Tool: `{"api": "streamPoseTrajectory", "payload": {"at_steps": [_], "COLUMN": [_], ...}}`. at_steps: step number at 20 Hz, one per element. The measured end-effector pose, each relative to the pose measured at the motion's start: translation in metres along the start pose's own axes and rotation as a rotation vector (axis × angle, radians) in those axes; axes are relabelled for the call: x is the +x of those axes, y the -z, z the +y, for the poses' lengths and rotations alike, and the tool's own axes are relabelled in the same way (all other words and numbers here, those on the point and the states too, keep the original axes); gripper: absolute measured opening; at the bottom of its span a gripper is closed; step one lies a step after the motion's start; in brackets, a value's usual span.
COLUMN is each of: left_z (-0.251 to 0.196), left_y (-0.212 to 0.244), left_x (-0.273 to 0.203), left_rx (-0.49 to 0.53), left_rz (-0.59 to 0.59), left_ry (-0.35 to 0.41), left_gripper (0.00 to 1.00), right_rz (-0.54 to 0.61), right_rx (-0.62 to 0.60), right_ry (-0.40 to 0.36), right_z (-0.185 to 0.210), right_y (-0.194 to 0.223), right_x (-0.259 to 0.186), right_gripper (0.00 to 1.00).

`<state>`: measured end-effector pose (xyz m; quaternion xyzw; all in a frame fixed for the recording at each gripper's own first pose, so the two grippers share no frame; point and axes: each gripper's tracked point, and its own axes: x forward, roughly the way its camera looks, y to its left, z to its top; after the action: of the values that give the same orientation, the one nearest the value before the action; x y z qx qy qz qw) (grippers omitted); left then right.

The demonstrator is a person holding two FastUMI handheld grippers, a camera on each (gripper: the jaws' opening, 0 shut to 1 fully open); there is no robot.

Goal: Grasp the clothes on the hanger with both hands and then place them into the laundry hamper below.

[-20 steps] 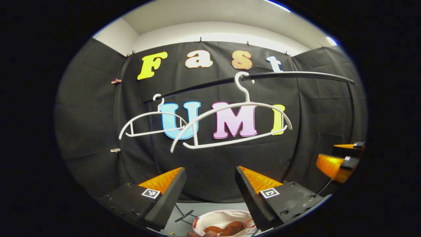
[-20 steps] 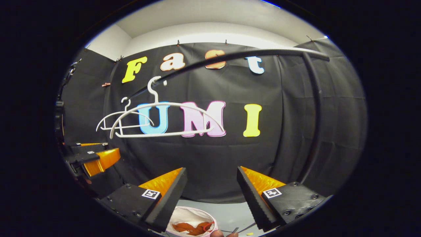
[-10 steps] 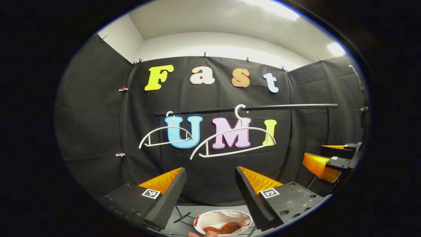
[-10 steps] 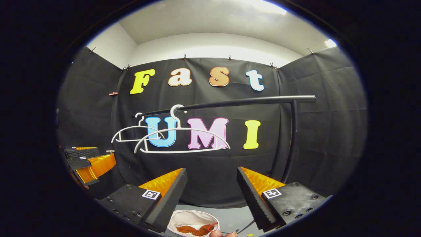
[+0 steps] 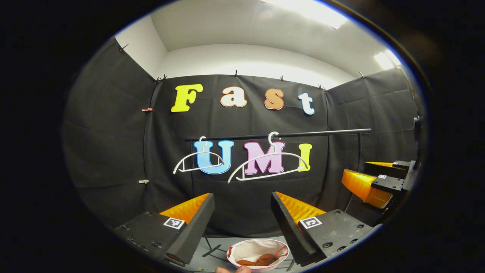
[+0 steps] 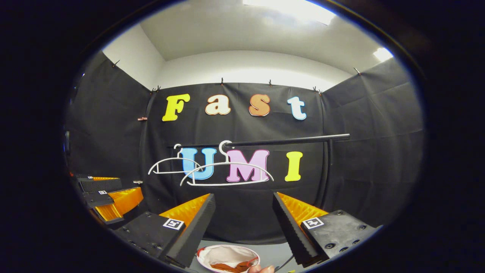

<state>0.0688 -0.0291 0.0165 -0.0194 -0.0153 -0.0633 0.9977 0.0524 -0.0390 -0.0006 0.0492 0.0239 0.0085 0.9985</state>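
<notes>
Both grippers, left gripper (image 5: 242, 212) and right gripper (image 6: 244, 214), sit wide open and empty, pulled back from the bare hangers (image 5: 267, 167) since a second ago, clothes (image 5: 259, 261) already in the hamper (image 5: 242, 248), so basically done.

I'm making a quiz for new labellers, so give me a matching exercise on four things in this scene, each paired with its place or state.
Things:
1. hangers
2. brown garment
3. rail
4. left gripper

States:
A. open, holding nothing
B. lying in the white hamper
C. bare, hooked on the rail
D. black, running across in front of the cloth wall

Pairs: 1-C, 2-B, 3-D, 4-A
</notes>
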Motion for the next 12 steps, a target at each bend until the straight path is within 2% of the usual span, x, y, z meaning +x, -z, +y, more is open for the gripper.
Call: {"api": "streamPoseTrajectory", "payload": {"at_steps": [2,3,12], "left_z": [-0.002,-0.002,-0.011], "left_y": [-0.002,-0.004,-0.003], "left_x": [-0.005,-0.008,-0.021], "left_rx": [0.005,0.008,0.017], "left_rz": [0.000,-0.007,-0.014], "left_ry": [0.008,0.006,0.005], "left_gripper": [0.94,0.94,0.94], "right_rz": [-0.007,-0.012,-0.019], "right_rx": [-0.026,-0.040,-0.065], "right_ry": [0.018,0.018,0.029], "right_z": [-0.006,-0.007,-0.013], "right_y": [-0.003,-0.005,-0.006], "right_x": [-0.007,-0.009,-0.017], "right_gripper": [0.96,0.99,0.96]}}
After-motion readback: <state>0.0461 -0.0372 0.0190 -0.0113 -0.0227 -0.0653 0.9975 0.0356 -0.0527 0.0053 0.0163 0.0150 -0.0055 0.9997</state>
